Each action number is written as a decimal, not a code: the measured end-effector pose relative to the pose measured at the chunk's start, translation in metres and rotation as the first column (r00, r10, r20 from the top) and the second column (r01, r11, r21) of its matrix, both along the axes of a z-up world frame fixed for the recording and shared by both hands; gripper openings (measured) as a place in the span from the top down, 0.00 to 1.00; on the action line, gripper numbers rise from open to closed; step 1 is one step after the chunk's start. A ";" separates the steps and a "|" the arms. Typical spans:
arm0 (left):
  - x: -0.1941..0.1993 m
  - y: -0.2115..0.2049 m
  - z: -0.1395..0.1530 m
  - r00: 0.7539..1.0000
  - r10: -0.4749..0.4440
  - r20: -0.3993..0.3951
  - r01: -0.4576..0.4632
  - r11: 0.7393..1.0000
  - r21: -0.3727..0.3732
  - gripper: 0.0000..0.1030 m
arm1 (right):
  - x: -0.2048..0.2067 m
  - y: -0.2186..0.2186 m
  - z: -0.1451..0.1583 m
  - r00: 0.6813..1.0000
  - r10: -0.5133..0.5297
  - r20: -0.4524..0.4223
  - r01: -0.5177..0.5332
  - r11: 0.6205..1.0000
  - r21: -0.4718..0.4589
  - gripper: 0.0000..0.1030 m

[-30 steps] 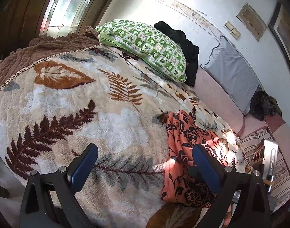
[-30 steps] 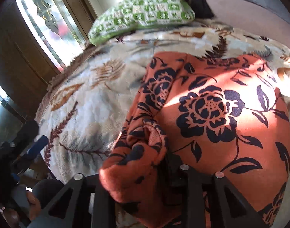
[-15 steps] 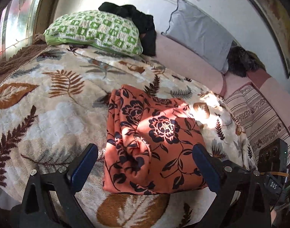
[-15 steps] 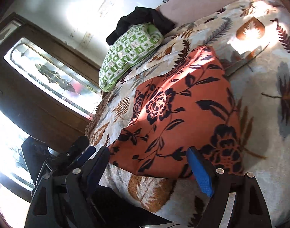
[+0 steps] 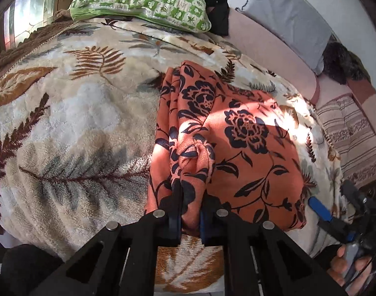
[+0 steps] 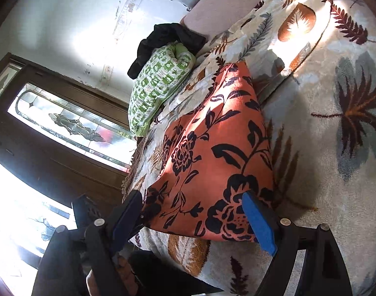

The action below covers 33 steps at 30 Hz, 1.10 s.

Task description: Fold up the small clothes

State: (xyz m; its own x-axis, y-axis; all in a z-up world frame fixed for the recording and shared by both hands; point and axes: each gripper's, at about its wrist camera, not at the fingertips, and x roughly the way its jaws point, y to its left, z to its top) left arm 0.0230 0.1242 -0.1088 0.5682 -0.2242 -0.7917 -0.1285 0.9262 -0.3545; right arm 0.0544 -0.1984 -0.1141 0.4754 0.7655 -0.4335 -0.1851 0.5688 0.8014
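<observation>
The bed is covered by a plush leaf-print blanket (image 5: 72,123), cream with brown and grey fern fronds, which fills most of both views. At its far edge a pink bolster (image 5: 269,49) runs along the wall, with a grey pillow (image 5: 286,17) leaning above it. A green-and-white checked pillow (image 5: 141,2) lies at the head of the blanket, and a black garment (image 5: 217,7) is bunched just behind it, touching it. A leaded glass window (image 6: 72,125) in a dark wooden frame stands beyond the blanket's edge.

The task item, an orange cloth with a dark floral print (image 5: 237,148), lies folded on the blanket near its front edge, partly in sun. Its left side is gathered into a raised, wrinkled ridge; the rest lies fairly flat.

My left gripper (image 5: 189,212) is closing on that ridge at the cloth's near edge: the fabric is pinched between both pads and bulges up just beyond them.

My right gripper (image 6: 195,217) stands with jaws wide apart at the cloth's near right corner. The corner lies between the fingers, but neither pad presses it. Its blue pad (image 5: 319,208) also shows at the right edge of the left view, with part of my hand (image 5: 348,264) on the handle below.
</observation>
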 end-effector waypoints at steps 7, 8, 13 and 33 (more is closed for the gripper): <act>-0.003 0.008 0.013 1.000 0.020 -0.019 -0.021 1.000 -0.009 0.72 | 0.033 0.009 0.032 0.997 0.059 0.056 -0.058 0.998 -0.015 0.17; -0.006 0.009 0.024 1.000 0.022 0.006 -0.022 1.000 -0.002 0.67 | 0.042 0.012 0.037 0.995 0.076 0.062 -0.075 0.997 -0.014 0.17; 0.012 0.000 0.078 0.986 -0.032 0.164 0.030 0.999 0.017 0.26 | 0.080 0.022 0.045 0.995 0.083 0.052 -0.081 0.996 -0.034 0.17; 0.118 0.015 0.004 0.995 -0.068 -0.067 0.066 0.997 -0.025 0.85 | 0.165 0.050 -0.003 0.980 0.160 -0.123 -0.161 0.987 -0.003 0.11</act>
State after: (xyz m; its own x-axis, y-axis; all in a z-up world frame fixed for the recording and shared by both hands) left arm 0.1410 0.1393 -0.1051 0.4967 -0.2784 -0.8221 -0.0908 0.9253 -0.3682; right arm 0.2197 -0.1479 -0.1168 0.2901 0.8214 -0.4910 -0.1764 0.5502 0.8162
